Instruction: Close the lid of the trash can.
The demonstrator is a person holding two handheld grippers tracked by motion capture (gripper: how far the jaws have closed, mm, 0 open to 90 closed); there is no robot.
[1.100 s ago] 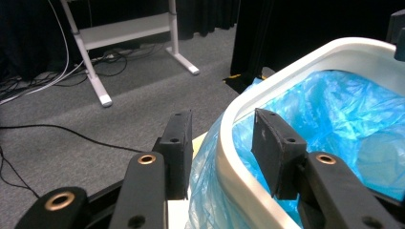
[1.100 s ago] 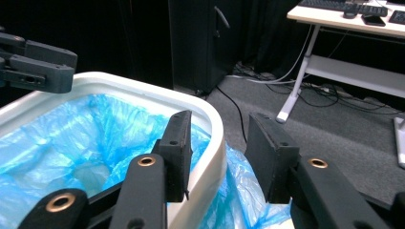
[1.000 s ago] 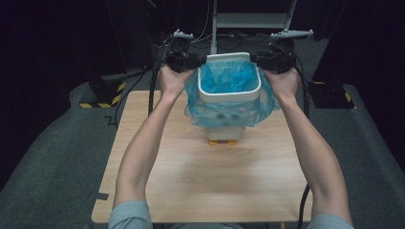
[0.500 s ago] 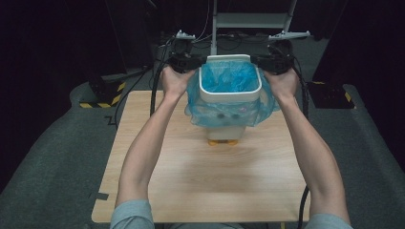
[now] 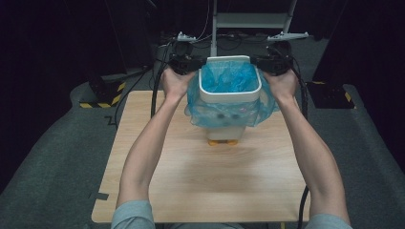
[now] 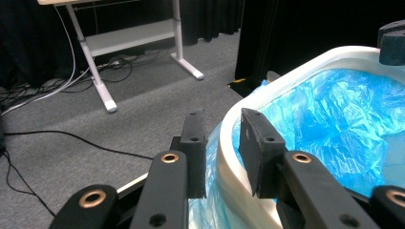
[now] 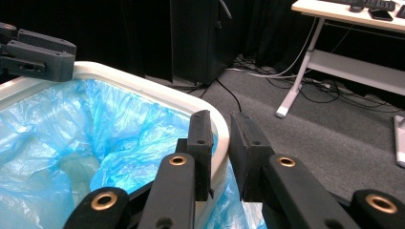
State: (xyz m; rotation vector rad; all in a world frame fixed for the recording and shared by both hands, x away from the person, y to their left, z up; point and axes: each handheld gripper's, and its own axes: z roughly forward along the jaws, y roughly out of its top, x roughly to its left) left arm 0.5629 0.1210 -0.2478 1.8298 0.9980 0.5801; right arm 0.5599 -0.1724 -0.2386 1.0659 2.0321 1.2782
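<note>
A white bin [image 5: 229, 97] lined with a blue plastic bag [image 5: 228, 78] stands at the far middle of the wooden table [image 5: 205, 181]. The bag's edge hangs over the outside of the bin. My left gripper [image 5: 198, 70] grips the bin's left rim [image 6: 334, 55], one jaw outside and one inside on the bag [image 6: 334, 119]. My right gripper [image 5: 261, 70] grips the right rim [image 7: 143, 78] the same way. Both grippers' jaws [image 6: 222, 121] [image 7: 219, 121] have just been closing on the rim between them. Each gripper view shows the other gripper across the bin.
An orange piece [image 5: 222, 141] shows under the bin's base. Behind the table, a white desk frame [image 6: 105, 95] and loose cables [image 6: 57, 136] sit on grey carpet. Black drapes surround the area. Yellow-and-black striped bases [image 5: 102, 100] lie on the floor at the left.
</note>
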